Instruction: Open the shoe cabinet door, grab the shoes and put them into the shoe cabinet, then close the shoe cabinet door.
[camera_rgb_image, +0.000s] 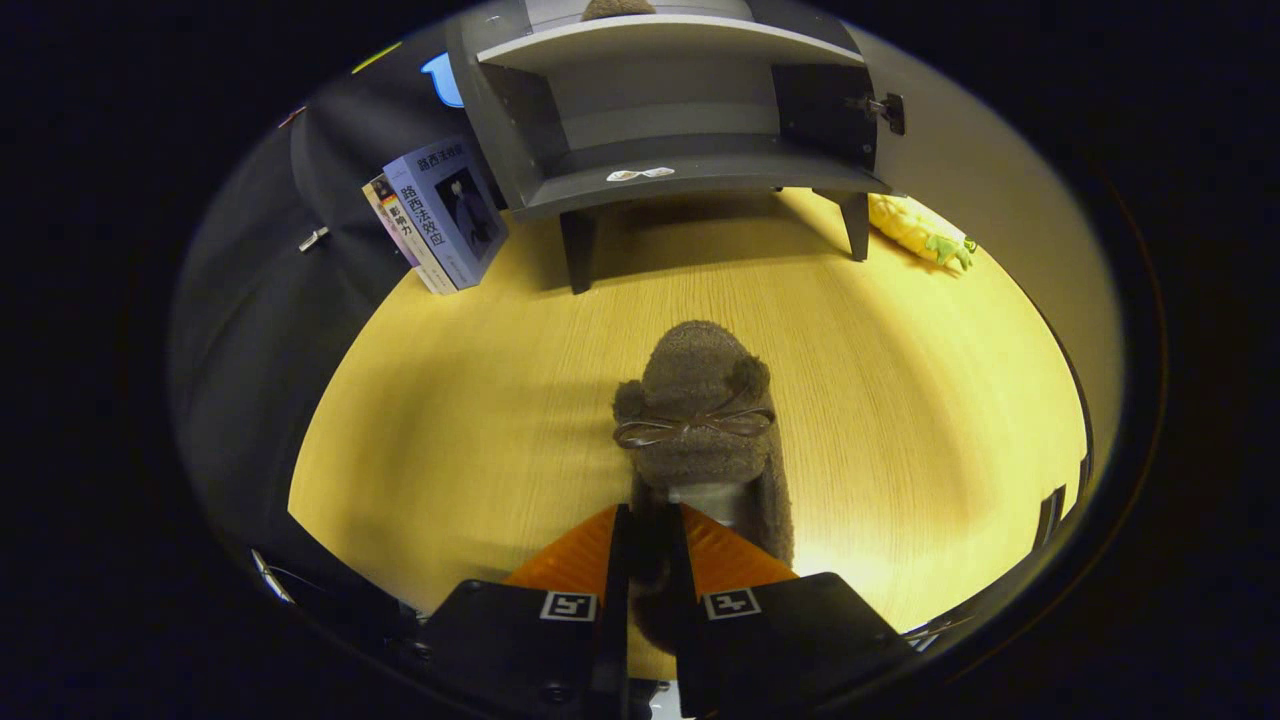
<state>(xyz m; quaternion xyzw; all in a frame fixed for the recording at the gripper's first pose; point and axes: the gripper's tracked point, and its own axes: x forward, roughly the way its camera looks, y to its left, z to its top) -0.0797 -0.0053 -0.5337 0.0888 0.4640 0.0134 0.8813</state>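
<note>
A brown fuzzy slipper (700, 410) with a small ribbon bow points away from me, toe toward the cabinet. My gripper (648, 540) is shut on the slipper's heel edge, which is pinched between the two fingers. The slipper hangs a little above the wooden table (450, 420). Beyond it stands the grey shoe cabinet (680, 130) on short legs, its door swung open to the right. The lower shelf (700, 175) shows a small sticker. Another brown fuzzy shape (618, 8) sits on the upper shelf.
Two books (440, 215) lean upright to the left of the cabinet. A yellow plush toy (920, 232) lies to the right of the cabinet, behind the open door (1000, 200).
</note>
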